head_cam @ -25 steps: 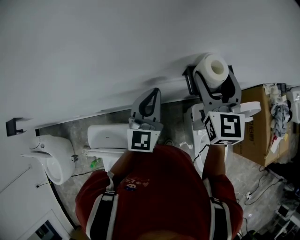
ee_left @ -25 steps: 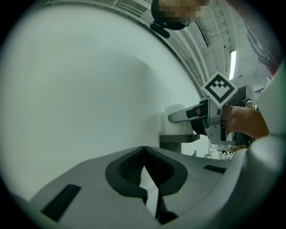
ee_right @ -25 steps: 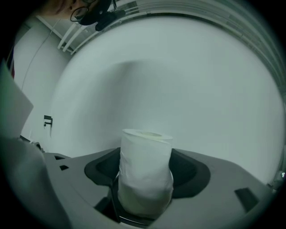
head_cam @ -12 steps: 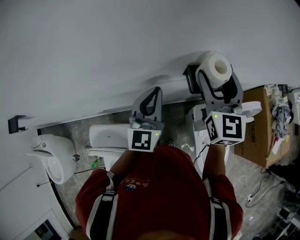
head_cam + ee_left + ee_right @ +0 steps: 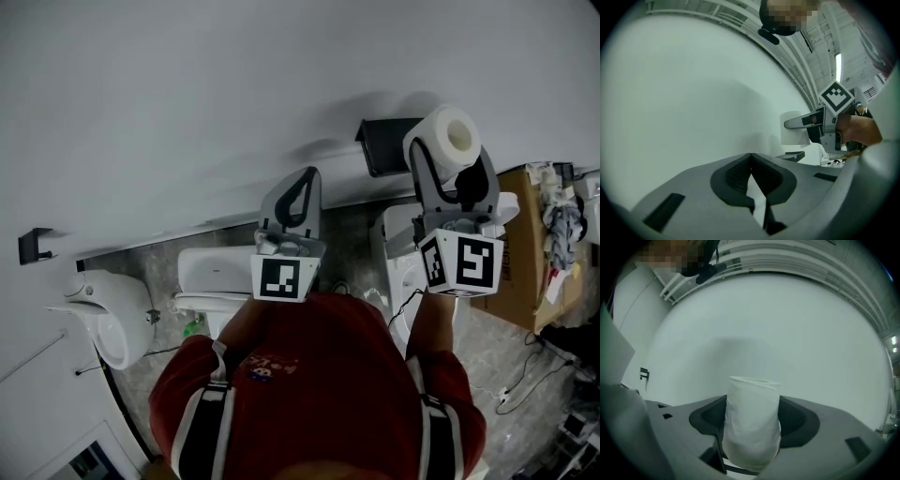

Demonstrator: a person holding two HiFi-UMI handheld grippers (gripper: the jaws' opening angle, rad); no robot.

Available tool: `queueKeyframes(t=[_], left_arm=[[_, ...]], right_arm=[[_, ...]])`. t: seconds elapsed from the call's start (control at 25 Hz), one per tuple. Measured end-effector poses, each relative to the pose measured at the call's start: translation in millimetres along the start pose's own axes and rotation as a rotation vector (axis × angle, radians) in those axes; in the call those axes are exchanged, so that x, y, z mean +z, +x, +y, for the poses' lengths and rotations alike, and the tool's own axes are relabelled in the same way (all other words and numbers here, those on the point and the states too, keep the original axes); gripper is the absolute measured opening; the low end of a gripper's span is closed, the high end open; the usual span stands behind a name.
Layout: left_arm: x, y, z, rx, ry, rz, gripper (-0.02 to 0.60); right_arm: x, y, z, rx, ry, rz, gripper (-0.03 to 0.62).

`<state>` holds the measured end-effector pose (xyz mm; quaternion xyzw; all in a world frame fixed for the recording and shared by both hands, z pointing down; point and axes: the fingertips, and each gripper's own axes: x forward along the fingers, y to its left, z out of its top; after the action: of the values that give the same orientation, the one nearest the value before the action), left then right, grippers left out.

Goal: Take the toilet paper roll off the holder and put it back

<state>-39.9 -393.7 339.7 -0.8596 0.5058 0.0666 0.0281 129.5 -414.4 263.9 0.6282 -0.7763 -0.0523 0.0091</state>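
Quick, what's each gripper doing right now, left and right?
Left gripper: closed, empty.
Right gripper: closed on the toilet paper roll, clear of the holder.

A mock washroom in a cluttered workspace: white toilets point(image 5: 211, 270) along a bare wall point(image 5: 187, 112), black holder point(image 5: 386, 145) at one o'clock, cardboard box point(image 5: 516, 281) and cables point(image 5: 525, 368) at four.

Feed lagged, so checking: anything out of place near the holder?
Only the toilet paper roll: it is off the black wall holder, clamped in the right gripper beside it. Nothing else stands out.
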Motion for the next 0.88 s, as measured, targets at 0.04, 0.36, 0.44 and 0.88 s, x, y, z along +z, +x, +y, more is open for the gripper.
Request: queueKeyframes(t=[0.04, 0.36, 0.44, 0.88], left_arm=[[1.8, -0.8, -3.2, 0.000, 0.002, -0.002, 0.018], [12.6, -6.6, -37.3, -0.007, 0.034, -0.018, 0.018], [14.2, -9.0, -48.0, -0.009, 0.040, -0.018, 0.018], [17.4, -23.8, -99.8, -0.025, 0.077, -0.019, 0.018]], right_arm=[[1.7, -5.1, -3.0, -0.002, -0.003, -0.004, 0.331], [0.6, -52.9, -36.3, -0.055, 0.007, -0.010, 0.331], [-3.0, -66.1, -46.0, -0.075, 0.020, -0.007, 0.331], [-37.1, -119.7, -79.0, -0.110, 0.074, 0.046, 0.331]])
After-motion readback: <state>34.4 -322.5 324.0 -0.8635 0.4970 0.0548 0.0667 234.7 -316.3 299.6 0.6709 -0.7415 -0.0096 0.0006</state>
